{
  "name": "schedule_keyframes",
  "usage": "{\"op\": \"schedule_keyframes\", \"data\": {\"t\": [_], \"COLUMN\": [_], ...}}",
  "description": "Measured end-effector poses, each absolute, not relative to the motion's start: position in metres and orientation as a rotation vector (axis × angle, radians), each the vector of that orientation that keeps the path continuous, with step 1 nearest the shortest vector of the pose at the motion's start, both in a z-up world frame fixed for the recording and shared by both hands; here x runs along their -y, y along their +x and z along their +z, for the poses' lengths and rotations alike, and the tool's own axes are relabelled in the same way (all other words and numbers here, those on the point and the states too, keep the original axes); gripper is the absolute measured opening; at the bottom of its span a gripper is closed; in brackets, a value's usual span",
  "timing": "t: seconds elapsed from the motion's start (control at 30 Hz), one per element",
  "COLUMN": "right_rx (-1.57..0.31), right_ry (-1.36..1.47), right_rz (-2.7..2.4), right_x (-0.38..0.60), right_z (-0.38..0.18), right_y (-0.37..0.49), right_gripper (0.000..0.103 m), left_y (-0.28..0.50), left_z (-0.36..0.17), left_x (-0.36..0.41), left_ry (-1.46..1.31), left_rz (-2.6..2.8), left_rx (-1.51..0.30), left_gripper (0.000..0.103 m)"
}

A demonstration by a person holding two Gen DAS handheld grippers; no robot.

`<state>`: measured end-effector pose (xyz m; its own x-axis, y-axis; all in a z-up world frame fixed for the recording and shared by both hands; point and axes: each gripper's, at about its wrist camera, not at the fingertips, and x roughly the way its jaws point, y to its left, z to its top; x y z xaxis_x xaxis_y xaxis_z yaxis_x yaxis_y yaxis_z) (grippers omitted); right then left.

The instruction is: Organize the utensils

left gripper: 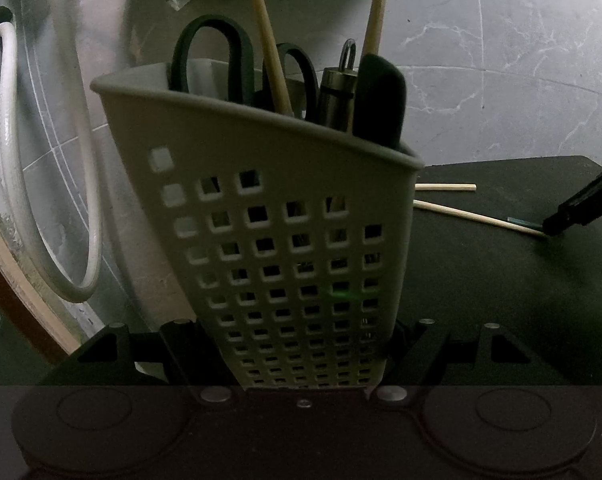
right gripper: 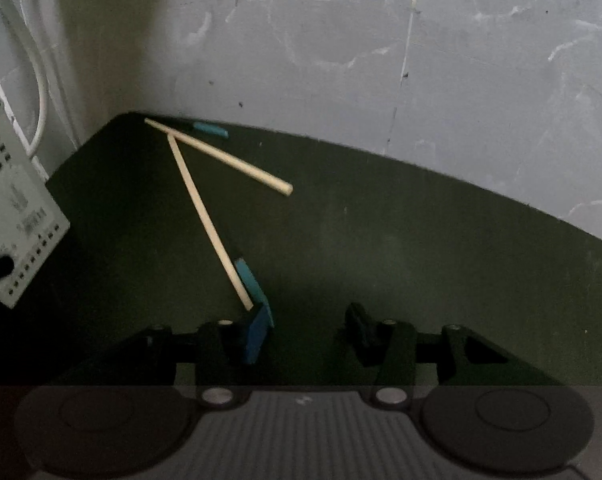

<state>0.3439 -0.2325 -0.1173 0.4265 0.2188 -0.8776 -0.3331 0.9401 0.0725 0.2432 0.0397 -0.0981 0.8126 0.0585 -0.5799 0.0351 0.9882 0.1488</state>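
Left wrist view is filled by a grey perforated utensil caddy (left gripper: 285, 240), which sits tilted between the fingers of the left gripper (left gripper: 301, 344); the jaws press against its lower sides and grip it. Inside the caddy stand black-handled scissors (left gripper: 209, 60), two wooden chopsticks (left gripper: 267, 48), a metal-handled tool (left gripper: 337, 96) with a hanging loop, and a black handle (left gripper: 381, 100). A white hose (left gripper: 77, 160) loops down the tiled wall (left gripper: 501, 60) behind it.

Right wrist view shows the right gripper (right gripper: 305, 320) with its jaws spread wide and nothing between them. It hangs low over a dark mat (right gripper: 421, 240), where two loose chopsticks (right gripper: 209, 220) lie in a V, their far tips touching. The near end of one chopstick lies against the blue-padded left finger (right gripper: 257, 332) of this gripper. The caddy appears at the left edge of this view, beside the mat's corner.
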Motion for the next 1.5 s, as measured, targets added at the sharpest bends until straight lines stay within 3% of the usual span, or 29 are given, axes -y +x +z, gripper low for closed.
{"op": "schedule_keyframes", "data": {"t": [0.13, 0.27, 0.57, 0.83, 0.93, 1.0, 1.07, 1.23, 1.5], "right_rx": [-1.075, -1.085, -1.095, -1.083, -1.101, -1.101, -1.106, -1.167, -1.149], "right_ry": [-0.124, -0.120, -0.089, -0.127, -0.141, -0.118, -0.095, 0.044, -0.156], "right_rz": [0.349, 0.370, 0.466, 0.562, 0.572, 0.586, 0.586, 0.594, 0.609], "right_x": [0.233, 0.234, 0.223, 0.202, 0.200, 0.201, 0.198, 0.192, 0.153], "right_z": [-0.118, -0.120, -0.119, -0.120, -0.116, -0.112, -0.110, -0.120, -0.127], "right_y": [0.342, 0.346, 0.361, 0.370, 0.376, 0.384, 0.396, 0.427, 0.424], "right_gripper": [0.040, 0.025, 0.012, 0.008, 0.015, 0.026, 0.047, 0.067, 0.071], "left_y": [0.243, 0.243, 0.243, 0.242, 0.243, 0.243, 0.243, 0.243, 0.243], "left_z": [-0.097, -0.097, -0.097, -0.097, -0.097, -0.097, -0.097, -0.097, -0.097], "left_x": [-0.039, -0.037, -0.037, -0.038, -0.038, -0.037, -0.038, -0.038, -0.038], "left_ry": [0.154, 0.153, 0.151, 0.150, 0.150, 0.150, 0.151, 0.151, 0.149], "left_rz": [0.015, 0.016, 0.018, 0.017, 0.017, 0.017, 0.016, 0.014, 0.016], "left_rx": [-0.623, -0.622, -0.621, -0.622, -0.621, -0.621, -0.621, -0.621, -0.620], "left_gripper": [0.078, 0.078, 0.078, 0.078, 0.078, 0.078, 0.078, 0.078, 0.078]}}
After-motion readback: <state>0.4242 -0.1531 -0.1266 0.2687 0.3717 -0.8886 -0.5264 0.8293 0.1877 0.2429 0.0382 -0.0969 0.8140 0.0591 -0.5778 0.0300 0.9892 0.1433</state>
